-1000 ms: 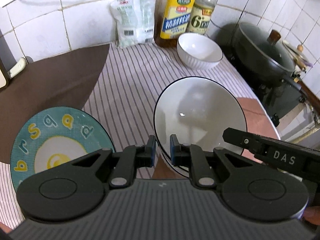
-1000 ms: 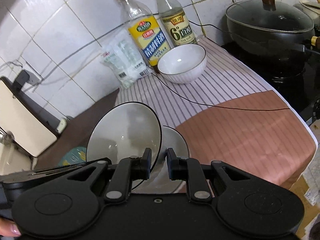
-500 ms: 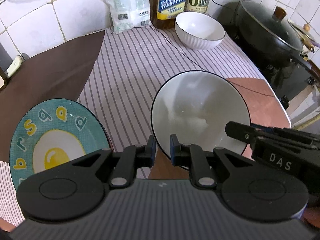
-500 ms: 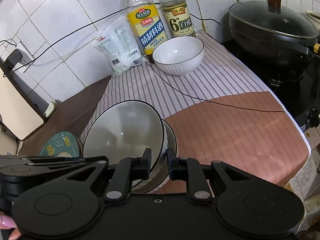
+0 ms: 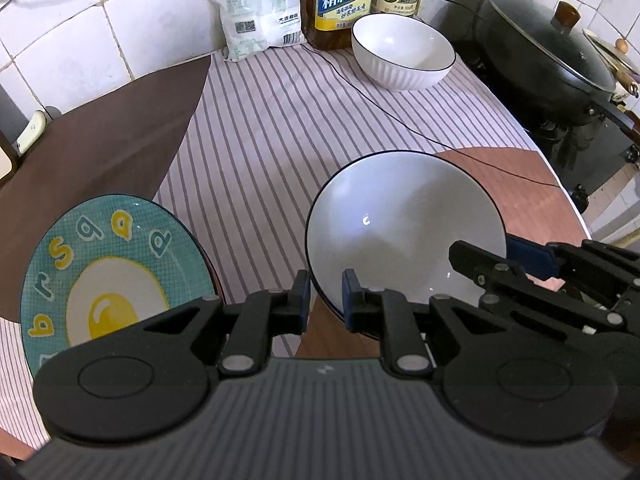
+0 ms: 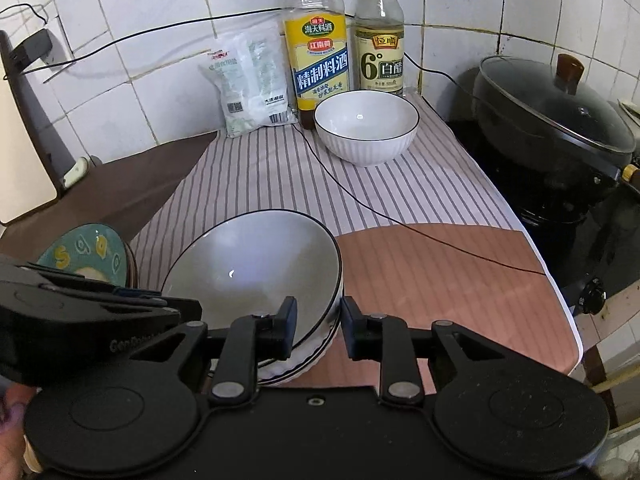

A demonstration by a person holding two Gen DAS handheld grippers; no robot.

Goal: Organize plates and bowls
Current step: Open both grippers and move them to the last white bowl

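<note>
A white bowl with a dark rim [image 5: 400, 232] [image 6: 256, 264] rests nested on a stack of ribbed white bowls [image 6: 308, 360] on the striped cloth. My left gripper [image 5: 325, 300] is shut on its near rim. My right gripper [image 6: 318, 322] straddles the rim on the other side. Its jaws are opening, with the rim still between them and the pads no longer pressing. A teal plate with a fried-egg picture [image 5: 112, 272] [image 6: 88, 256] lies to the left. Another white bowl [image 5: 404, 52] [image 6: 366, 128] stands at the back by the bottles.
Two bottles [image 6: 316, 60] and a white bag [image 6: 252, 80] line the tiled wall. A lidded dark wok [image 6: 552, 120] sits on the stove at right. A thin black cable [image 6: 400, 224] crosses the cloth. The counter's edge [image 6: 560, 304] drops off at right.
The white bowl has come down from a tilted, lifted pose and now sits level in the stack. My right gripper's jaws have parted from its rim. The left grip is unchanged.
</note>
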